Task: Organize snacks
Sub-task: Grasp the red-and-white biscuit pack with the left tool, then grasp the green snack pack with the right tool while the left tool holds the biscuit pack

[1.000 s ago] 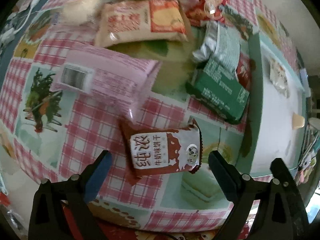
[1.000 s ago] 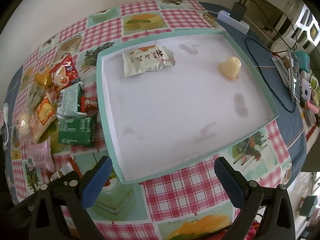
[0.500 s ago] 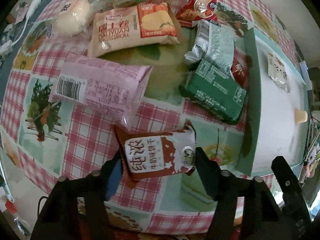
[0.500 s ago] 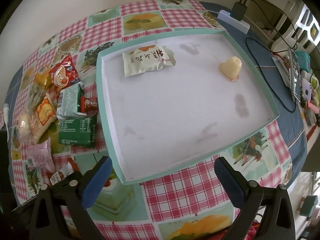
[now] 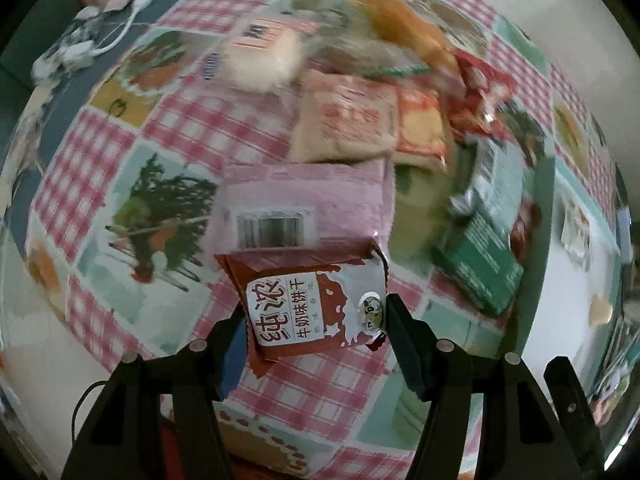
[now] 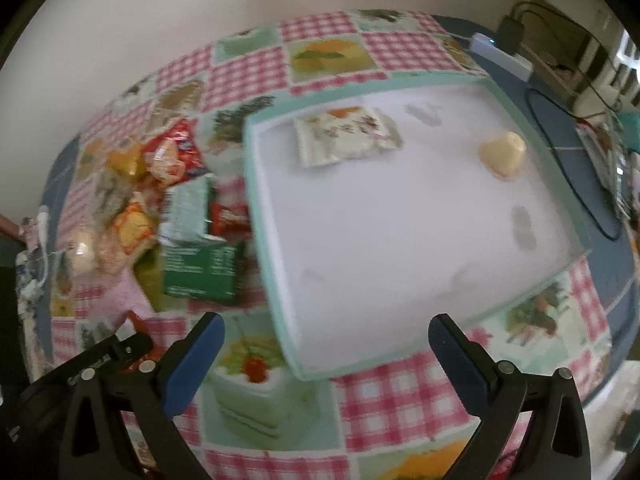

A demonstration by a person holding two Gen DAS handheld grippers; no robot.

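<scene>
The left gripper (image 5: 316, 320) is clamped on a brown milk biscuit packet (image 5: 312, 300), above the checked tablecloth (image 5: 192, 128). The pink packet (image 5: 304, 204) lies at 12 o'clock from it. The right gripper (image 6: 324, 344) stands wide open and holds nothing, with the white tray (image 6: 400, 248) at its 12 o'clock.

L gripper (image 5: 314, 320) points straight down, jaws clamped on brown-and-white foil biscuit packet (image 5: 308, 300); R gripper (image 6: 326, 338) jaws spread wide, empty.
</scene>
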